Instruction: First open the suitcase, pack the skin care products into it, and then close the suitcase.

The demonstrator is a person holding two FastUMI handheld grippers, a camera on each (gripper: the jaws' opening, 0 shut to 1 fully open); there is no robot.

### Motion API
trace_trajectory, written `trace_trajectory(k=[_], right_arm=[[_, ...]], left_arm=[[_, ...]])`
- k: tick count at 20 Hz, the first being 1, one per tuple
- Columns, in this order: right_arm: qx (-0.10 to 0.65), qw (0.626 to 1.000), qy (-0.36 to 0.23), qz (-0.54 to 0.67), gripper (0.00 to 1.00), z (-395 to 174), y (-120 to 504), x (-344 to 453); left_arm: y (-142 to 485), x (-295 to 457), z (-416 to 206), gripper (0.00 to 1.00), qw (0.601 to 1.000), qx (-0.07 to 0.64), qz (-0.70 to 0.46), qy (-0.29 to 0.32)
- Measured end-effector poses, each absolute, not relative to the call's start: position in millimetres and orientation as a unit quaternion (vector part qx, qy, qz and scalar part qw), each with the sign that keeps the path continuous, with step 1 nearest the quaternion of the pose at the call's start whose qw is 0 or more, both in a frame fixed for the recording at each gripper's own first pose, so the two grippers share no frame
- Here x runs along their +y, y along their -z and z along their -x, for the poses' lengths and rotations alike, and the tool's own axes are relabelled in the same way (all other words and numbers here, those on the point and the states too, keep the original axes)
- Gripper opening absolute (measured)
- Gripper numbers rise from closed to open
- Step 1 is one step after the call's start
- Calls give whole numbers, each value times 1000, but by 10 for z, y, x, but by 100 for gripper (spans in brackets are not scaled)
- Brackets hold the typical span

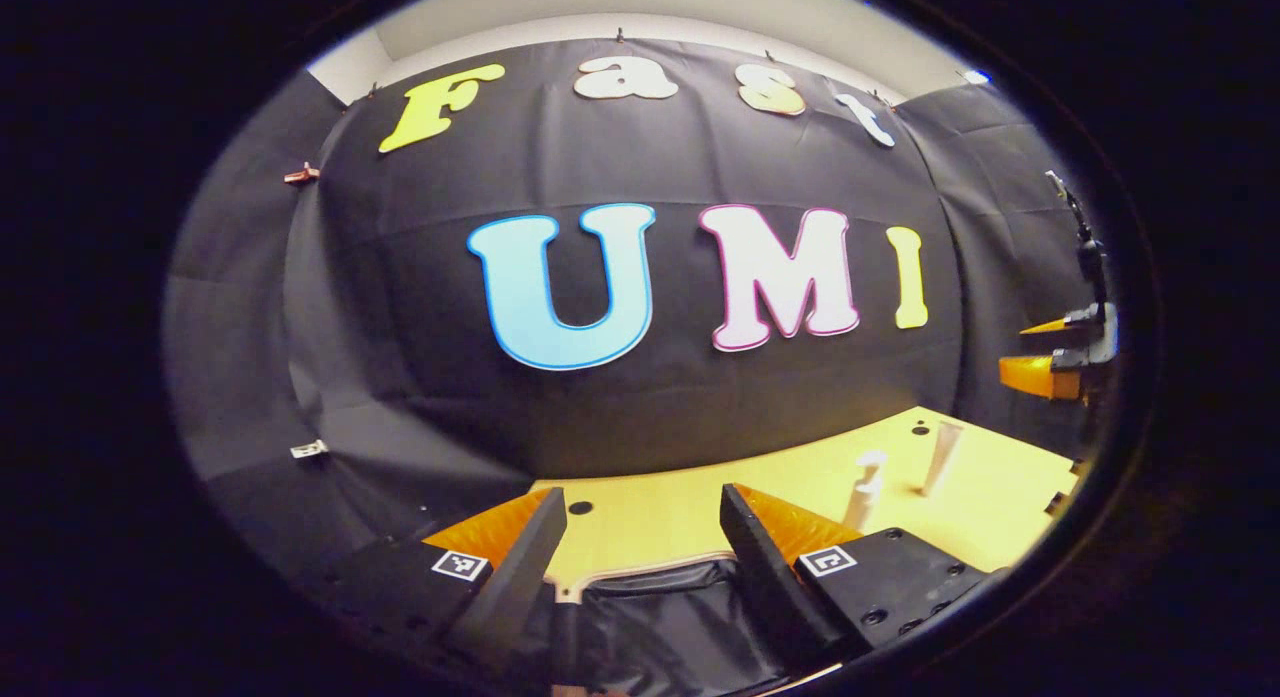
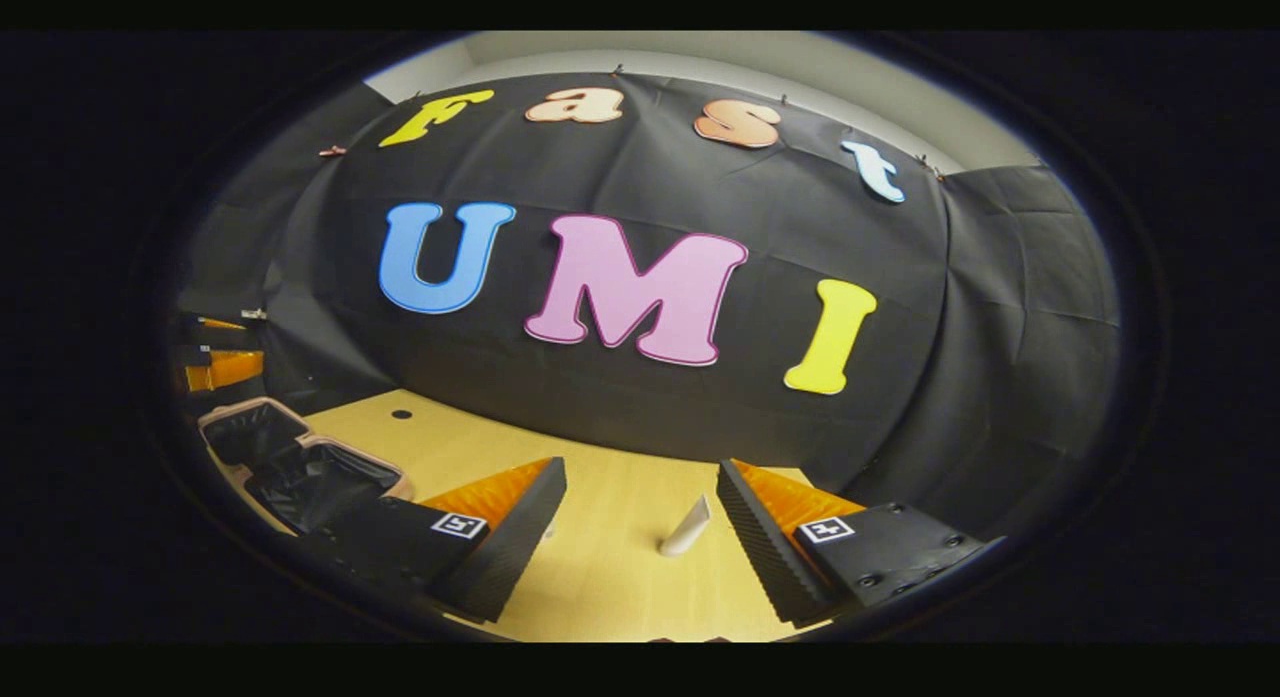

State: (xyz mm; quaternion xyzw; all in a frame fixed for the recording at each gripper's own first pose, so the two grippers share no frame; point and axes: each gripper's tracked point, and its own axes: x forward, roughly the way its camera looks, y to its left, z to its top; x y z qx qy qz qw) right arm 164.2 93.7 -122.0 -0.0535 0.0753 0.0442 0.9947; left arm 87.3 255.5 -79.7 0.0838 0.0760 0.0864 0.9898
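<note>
On the pale wooden bench (image 2: 600,567), the suitcase (image 2: 300,467) lay open at far left, its pinkish shell lined with crinkled black fabric. Right of it, a slim white tube (image 2: 686,529) stood tilted between the right gripper (image 2: 640,517) fingers, untouched. Both the right and left gripper (image 1: 640,537) gaped wide, holding nothing.

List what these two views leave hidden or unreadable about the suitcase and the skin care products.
- Suitcase, right gripper view: lies open, but its dark lining hides any contents, and the right gripper covers its near corner.
- Suitcase, left gripper view: cut off by the lower edge between the left gripper's open fingers.
- Tubes: too small to identify.
</note>
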Motion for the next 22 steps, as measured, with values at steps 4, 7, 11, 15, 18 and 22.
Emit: trace_trajectory(k=[4,7,11,15,18,22], right_arm=[[84,994,-46,48,96,-1823,1396,746],[91,994,-51,46,96,-1978,1518,634],[105,992,-56,43,97,-2198,1721,478],[132,989,-58,24,96,-2417,1975,404],[146,986,-72,26,97,-2542,2147,401],[174,980,-90,19,97,-2682,2423,440]], left_arm=[[1059,1785,-1277,97,994,85,-67,-35],[1218,1352,-1557,97,993,98,-66,-8],[1439,947,-1858,97,991,118,-54,7],[1860,739,-2115,97,986,160,-48,18],[2153,628,-2273,98,982,183,-45,15],[2630,581,-2503,98,974,225,-33,3]])
